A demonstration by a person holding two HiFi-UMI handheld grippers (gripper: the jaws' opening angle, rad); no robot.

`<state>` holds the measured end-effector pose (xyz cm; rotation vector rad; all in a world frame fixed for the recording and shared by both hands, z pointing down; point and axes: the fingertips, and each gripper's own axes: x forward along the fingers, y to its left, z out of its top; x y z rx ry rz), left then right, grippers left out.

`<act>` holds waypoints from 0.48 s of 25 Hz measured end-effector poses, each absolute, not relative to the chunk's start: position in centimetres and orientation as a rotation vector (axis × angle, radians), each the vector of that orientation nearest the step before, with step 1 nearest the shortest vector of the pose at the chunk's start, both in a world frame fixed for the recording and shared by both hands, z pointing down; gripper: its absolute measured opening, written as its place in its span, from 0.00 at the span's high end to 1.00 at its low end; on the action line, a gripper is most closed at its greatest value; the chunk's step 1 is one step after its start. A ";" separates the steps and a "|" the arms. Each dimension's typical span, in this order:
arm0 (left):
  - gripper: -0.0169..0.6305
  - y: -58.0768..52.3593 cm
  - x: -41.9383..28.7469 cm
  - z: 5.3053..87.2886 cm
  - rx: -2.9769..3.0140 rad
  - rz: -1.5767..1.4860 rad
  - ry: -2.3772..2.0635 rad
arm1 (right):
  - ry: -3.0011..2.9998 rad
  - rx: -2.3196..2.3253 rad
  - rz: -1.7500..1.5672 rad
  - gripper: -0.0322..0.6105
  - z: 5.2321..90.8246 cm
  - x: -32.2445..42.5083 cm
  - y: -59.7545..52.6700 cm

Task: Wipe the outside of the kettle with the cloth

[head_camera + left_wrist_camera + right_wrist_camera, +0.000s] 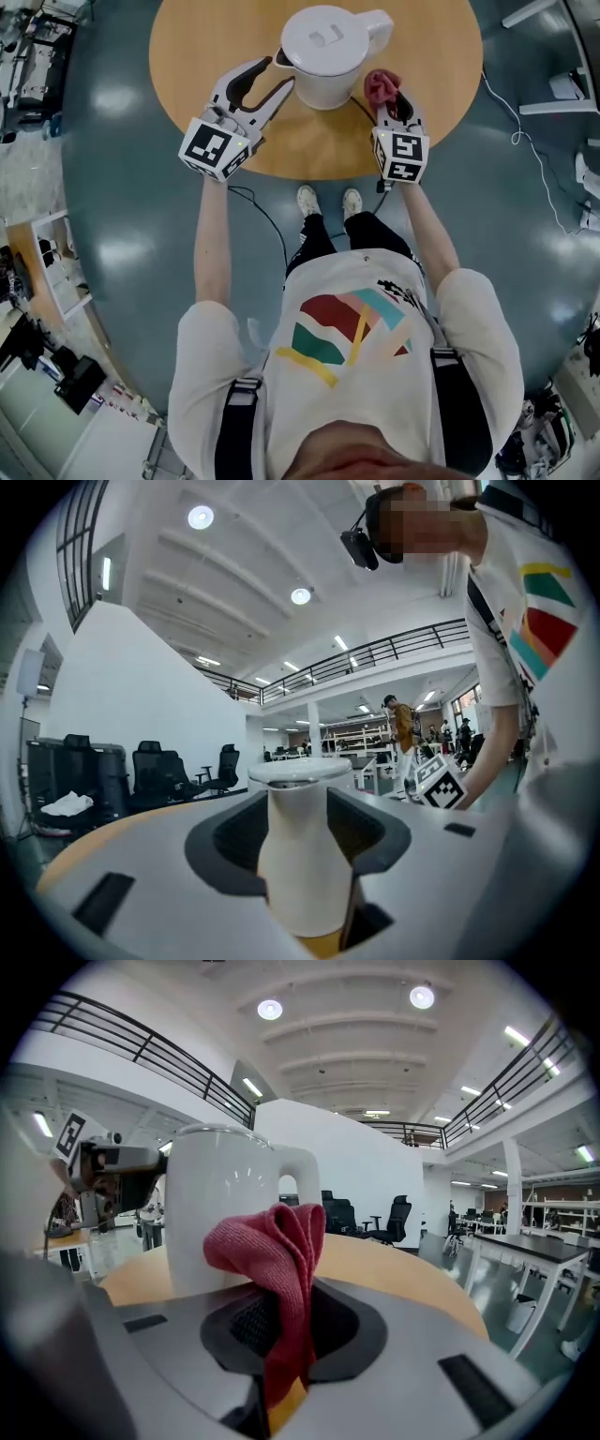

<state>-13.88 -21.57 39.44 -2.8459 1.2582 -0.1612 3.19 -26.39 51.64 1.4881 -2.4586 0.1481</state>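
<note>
Your right gripper clamps the red cloth; your left gripper gapes, holding nothing, at the white kettle. Brace it, then wipe firmly.

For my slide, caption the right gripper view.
Right claw pinching a red cloth beside the white kettle.

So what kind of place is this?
Probably a big open office or workshop hall: black office chairs along the wall, long desks, and a railed upper balcony.
</note>
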 end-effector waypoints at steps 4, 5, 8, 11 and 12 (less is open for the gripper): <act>0.61 -21.7 -12.5 39.2 -2.886 -0.136 1.204 | -2.438 1.512 0.110 0.88 49.9 4.4 -24.5; 0.61 -21.3 -12.2 39.1 -2.886 -0.136 1.196 | -2.432 1.521 0.106 0.88 49.6 4.7 -23.8; 0.61 -20.3 -11.2 39.1 -2.874 -0.170 1.155 | -2.411 1.551 0.092 0.88 49.0 5.8 -22.6; 0.61 -20.0 -10.9 38.8 -2.880 -0.169 1.135 | -2.408 1.570 0.087 0.88 48.2 6.1 -22.5; 0.61 -19.8 -10.9 38.8 -2.882 -0.165 1.135 | -2.410 1.576 0.086 0.88 47.9 6.1 -22.4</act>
